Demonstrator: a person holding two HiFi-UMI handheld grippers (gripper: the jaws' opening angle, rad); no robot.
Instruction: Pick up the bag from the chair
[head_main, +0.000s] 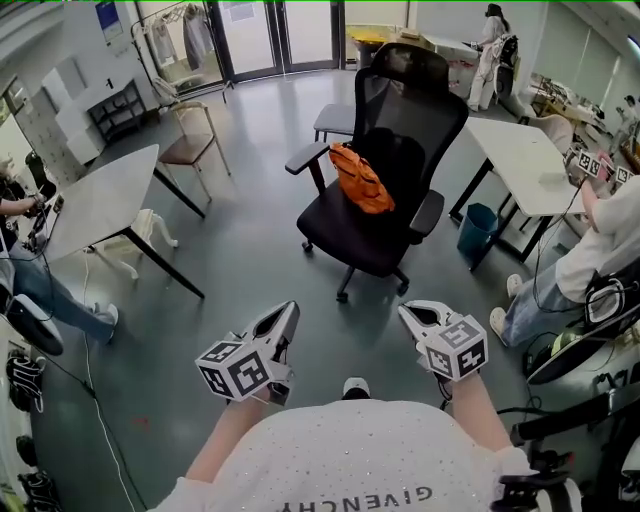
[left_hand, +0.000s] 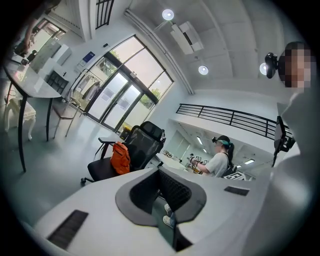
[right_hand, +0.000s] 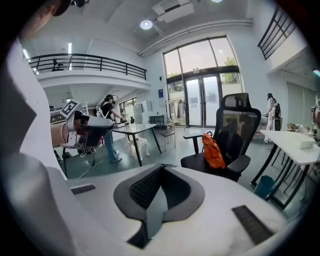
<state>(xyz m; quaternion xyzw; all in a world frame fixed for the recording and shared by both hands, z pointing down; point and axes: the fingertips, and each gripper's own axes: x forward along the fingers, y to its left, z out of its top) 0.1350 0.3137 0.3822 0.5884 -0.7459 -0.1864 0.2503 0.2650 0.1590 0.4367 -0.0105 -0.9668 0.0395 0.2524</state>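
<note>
- Fingers (left_hand: 140, 192) of the left gripper (left_hand: 159, 171) are drawn together on nothing, leaving only a thin slit through which the floor and a pair of shoes show.
- Right gripper (right_hand: 161, 168) is clenched the same way, its dark ribbed pads (right_hand: 142, 187) meeting at the tip with nothing held between them.
- In the head view both grippers hang low and side by side in front of the person's chest, the left (head_main: 289, 311) and the right (head_main: 408, 312) pointing forward over the grey floor (head_main: 240, 250).
- An orange bag (head_main: 360, 180) sits on the seat of a black mesh office chair (head_main: 415, 120), leaning toward the backrest beside the armrest at the view's left.
- That bag is well apart from both sets of fingers, straight ahead of them across open floor; it shows beyond the left jaws (left_hand: 120, 158) and beyond the right jaws (right_hand: 213, 153).
- "GIVENCHY" (head_main: 355, 497) reads upside down on the person's white shirt at the bottom of the head view.
- Each gripper carries a cube with black-and-white square markers, left (head_main: 235, 368) and right (head_main: 457, 347).
- Print on the blue wall poster (head_main: 108, 17) is too small to read.
</note>
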